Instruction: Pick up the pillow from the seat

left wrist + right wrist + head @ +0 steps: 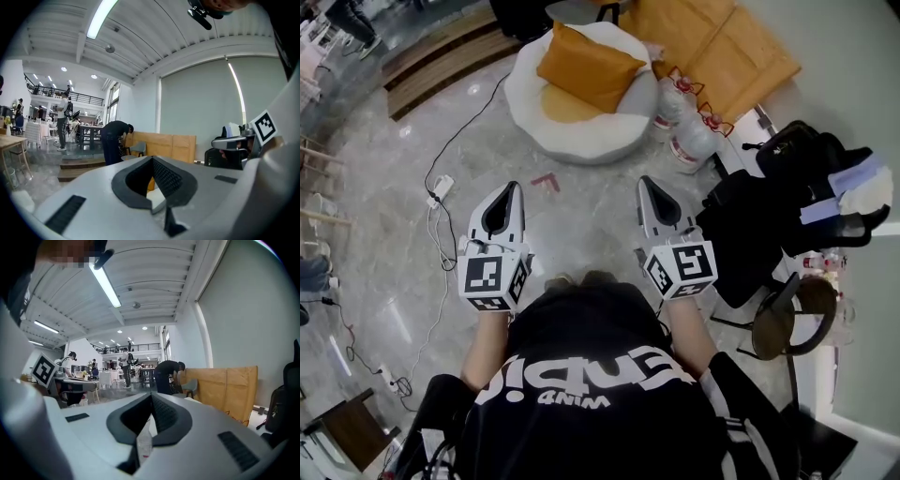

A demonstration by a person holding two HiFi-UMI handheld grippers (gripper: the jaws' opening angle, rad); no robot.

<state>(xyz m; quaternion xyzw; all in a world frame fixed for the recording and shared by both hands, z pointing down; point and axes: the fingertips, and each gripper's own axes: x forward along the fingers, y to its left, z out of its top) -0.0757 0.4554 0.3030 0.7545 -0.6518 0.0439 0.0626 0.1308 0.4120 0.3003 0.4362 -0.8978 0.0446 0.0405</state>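
Cradling orange pillow [589, 67], round white seat [574, 141]

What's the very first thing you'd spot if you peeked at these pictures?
The bright orange pillow jumps out, sitting on the round white seat at the top of the head view. Below it, the left gripper and right gripper point toward it, both shut and empty.

One orange pillow [589, 67], one round white seat [581, 141], two plastic bottles [673, 101] [694, 141] — upper centre; two tongs [516, 185] [643, 178] — mid-frame.
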